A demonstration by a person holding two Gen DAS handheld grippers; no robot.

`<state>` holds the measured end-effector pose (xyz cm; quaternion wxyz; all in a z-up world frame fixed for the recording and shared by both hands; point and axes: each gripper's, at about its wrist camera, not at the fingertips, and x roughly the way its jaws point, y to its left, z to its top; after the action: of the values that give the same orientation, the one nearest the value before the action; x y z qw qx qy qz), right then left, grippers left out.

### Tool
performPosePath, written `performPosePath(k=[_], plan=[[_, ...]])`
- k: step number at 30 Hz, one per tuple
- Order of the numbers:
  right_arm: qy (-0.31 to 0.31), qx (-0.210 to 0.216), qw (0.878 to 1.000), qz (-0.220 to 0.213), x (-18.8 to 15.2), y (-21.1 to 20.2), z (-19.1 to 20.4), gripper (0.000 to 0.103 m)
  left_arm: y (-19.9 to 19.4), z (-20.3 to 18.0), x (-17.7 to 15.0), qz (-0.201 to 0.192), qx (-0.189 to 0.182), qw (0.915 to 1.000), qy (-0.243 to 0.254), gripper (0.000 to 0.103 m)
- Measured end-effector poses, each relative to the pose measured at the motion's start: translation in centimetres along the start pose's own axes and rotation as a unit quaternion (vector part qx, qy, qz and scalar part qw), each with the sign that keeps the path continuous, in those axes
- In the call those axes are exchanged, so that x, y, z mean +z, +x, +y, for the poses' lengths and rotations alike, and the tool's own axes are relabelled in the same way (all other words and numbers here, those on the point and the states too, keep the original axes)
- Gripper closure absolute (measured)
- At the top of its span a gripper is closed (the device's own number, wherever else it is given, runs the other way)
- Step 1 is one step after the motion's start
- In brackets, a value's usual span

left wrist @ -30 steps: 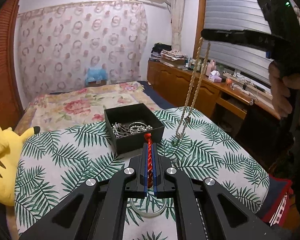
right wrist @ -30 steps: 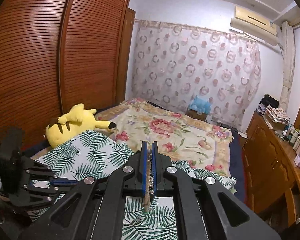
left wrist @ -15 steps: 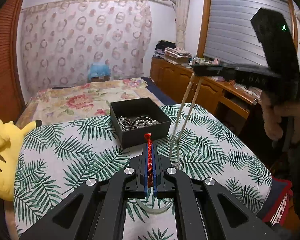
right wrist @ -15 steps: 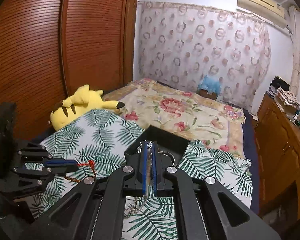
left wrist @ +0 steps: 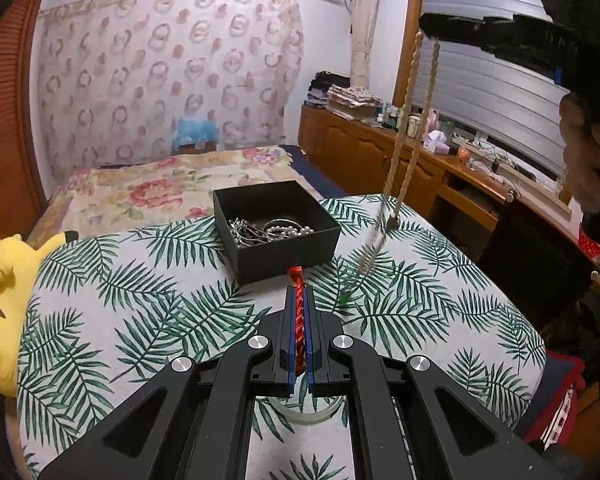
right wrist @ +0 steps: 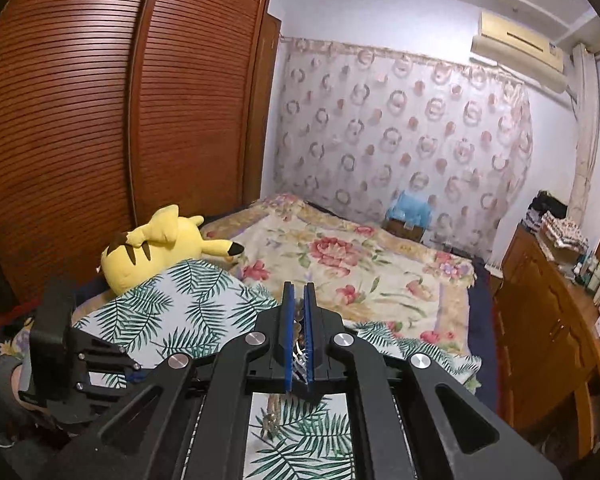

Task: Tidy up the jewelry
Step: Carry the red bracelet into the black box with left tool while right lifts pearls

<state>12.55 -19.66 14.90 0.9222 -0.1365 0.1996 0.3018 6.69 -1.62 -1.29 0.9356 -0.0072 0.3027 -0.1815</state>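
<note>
Red cord (left wrist: 299, 320): braided, pinched between the blue pads of the left gripper (left wrist: 299, 334); its frayed end pokes out past the fingertips, just short of the black box.
Left gripper: jaws closed tight on the red cord, held low above the palm-leaf tablecloth (left wrist: 140, 300), pointing at the near wall of the box.
Clear ring (left wrist: 300, 410): a glassy bangle-like hoop lying on the cloth under the left gripper, partly hidden by its frame.
Green pendant (left wrist: 346, 299): small, blurred, at the bottom end of the hanging chain, right beside the cloth; contact cannot be judged.
Black box (left wrist: 284, 256): square, lidless, sitting on the tablecloth just beyond the left fingertips; silvery chains and a pearl strand (left wrist: 274, 230) lie heaped inside.
Gold rope necklace (left wrist: 404, 140): hangs in two strands from the right gripper (right wrist: 299, 330), to the right of the box and outside it; its lower part is motion-blurred.
Right gripper: jaws clamped on the gold rope necklace, held high above the table's right side; in its own view the chain shows between the blue pads and dangles below them.
Person's hand (left wrist: 584, 152): wrapped around the right gripper's handle at the right edge.
Pikachu plush (right wrist: 160, 246): yellow, lying at the table's left edge against the bed.
Bed (right wrist: 340, 256): floral cover, beyond the table.
Curtain (right wrist: 400, 140): ring-patterned, on the far wall.
</note>
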Motion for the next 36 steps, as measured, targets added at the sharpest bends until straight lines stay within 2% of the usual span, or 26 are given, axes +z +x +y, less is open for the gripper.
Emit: performPosePath(k=[12,20,29,36], plan=[[-0.011,-0.017,1.000,-0.012,1.2,-0.8,-0.3,0.098,-0.3,0.2,0.2,-0.005,0.003,1.0000,0.001,0.101],[-0.007,-0.019,1.000,-0.005,1.2,0.7,-0.6,0.098,-0.1,0.4,2.7,-0.018,0.010,0.9996,0.018,0.101],[0.001,-0.032,0.999,-0.006,2.2,5.3,-3.3,0.098,3.0,1.5,6.0,-0.017,0.019,0.9992,0.031,0.101],[0.019,-0.022,1.000,0.001,2.4,9.8,-5.5,0.098,6.0,2.4,7.6,-0.009,0.014,0.9995,0.025,0.101]])
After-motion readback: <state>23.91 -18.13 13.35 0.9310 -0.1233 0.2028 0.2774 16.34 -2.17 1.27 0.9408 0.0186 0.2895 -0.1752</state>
